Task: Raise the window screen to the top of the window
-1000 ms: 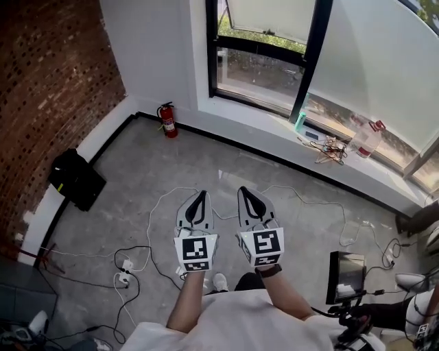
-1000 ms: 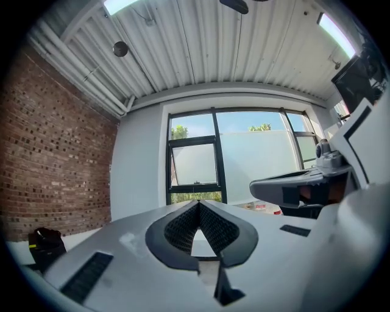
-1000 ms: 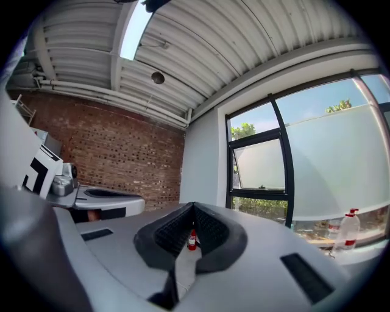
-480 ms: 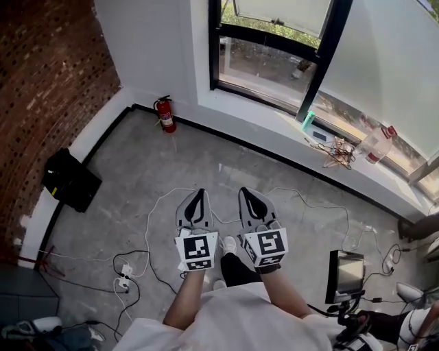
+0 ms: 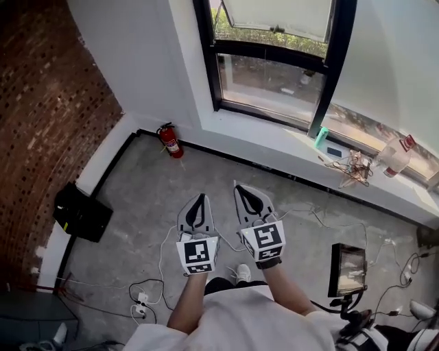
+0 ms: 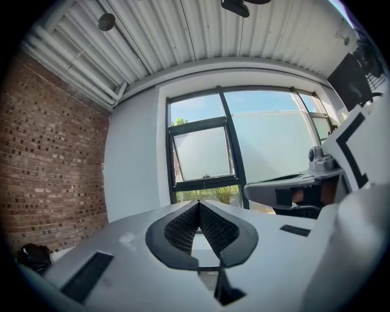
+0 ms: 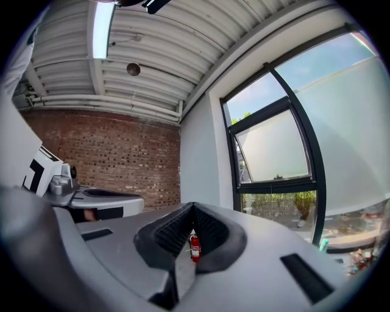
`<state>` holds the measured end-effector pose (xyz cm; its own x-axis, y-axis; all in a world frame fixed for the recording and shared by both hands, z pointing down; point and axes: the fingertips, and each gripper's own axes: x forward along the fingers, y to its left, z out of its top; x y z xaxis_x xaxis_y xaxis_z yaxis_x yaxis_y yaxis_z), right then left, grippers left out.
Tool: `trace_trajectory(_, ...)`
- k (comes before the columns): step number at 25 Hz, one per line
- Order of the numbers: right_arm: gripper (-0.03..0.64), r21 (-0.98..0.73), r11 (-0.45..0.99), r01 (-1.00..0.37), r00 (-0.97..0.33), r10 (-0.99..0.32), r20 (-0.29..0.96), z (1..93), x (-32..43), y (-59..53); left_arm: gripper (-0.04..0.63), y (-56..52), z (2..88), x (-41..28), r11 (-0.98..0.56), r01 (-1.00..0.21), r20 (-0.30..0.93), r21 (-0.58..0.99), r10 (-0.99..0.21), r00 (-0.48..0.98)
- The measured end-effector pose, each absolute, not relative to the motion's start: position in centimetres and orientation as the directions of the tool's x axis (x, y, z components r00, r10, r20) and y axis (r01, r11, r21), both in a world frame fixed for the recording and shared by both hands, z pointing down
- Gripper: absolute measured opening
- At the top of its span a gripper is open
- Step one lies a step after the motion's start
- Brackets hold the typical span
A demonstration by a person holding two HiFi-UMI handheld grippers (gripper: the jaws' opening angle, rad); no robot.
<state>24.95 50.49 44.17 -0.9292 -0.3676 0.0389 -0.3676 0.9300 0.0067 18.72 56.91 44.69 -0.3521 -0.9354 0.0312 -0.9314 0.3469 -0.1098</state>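
The window (image 5: 274, 65) with black frames fills the far wall, and a pale screen (image 5: 281, 15) hangs in its upper part; the same screen (image 6: 201, 152) shows partway down the pane in the left gripper view, and again as a pale screen (image 7: 274, 146) in the right gripper view. My left gripper (image 5: 197, 201) and right gripper (image 5: 248, 193) are held side by side at waist height, well short of the sill (image 5: 288, 147). Both are shut with nothing between the jaws. They point level toward the window wall.
A red fire extinguisher (image 5: 169, 140) stands at the wall base left of the window. A black bag (image 5: 81, 211) lies by the brick wall (image 5: 41, 123). Cables and a power strip (image 5: 143, 299) cross the floor. Bottles (image 5: 394, 156) and clutter sit on the sill; a small monitor (image 5: 346, 269) stands at right.
I have walked closer to the window: it, the sill and the extinguisher loom larger. Both grippers stayed shut and side by side in front of me.
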Motion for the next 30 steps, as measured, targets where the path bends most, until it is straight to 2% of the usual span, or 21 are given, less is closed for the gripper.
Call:
trace_trajectory(6,0.002,-0.062,0.937,-0.345,-0.937,-0.340,0.080,46.6,22.7,44.3,0.000,51.5,47.4,16.4,0.315,-0.946,0.092,-0.077,-0.943,-0.321)
trace_trajectory(16,0.002,-0.025,0.922,-0.387,-0.919,-0.384,0.093,47.5,14.4,34.8,0.000,38.6,47.0,8.1,0.218,-0.976,0.038,-0.022,-0.975,-0.219)
trace_trajectory(23,0.002,-0.002,0.910,-0.416,-0.907,-0.414,0.079,46.0,5.0,24.9,0.000,27.9,44.1,-0.7,0.169,-0.984,-0.010,-0.057,-0.986,-0.169)
trace_trajectory(27,0.003,0.018,0.913,-0.407,-0.909,-0.407,0.093,45.3,-0.6,20.5,0.000,23.5,43.4,-5.8,0.098,-0.995,-0.042,0.004,-0.994,-0.098)
trace_trajectory(30,0.002,0.028,0.899,-0.436,-0.895,-0.437,0.092,45.2,-3.0,17.3,0.000,19.4,43.1,-8.4,0.044,-0.999,-0.056,-0.010,-0.997,-0.043)
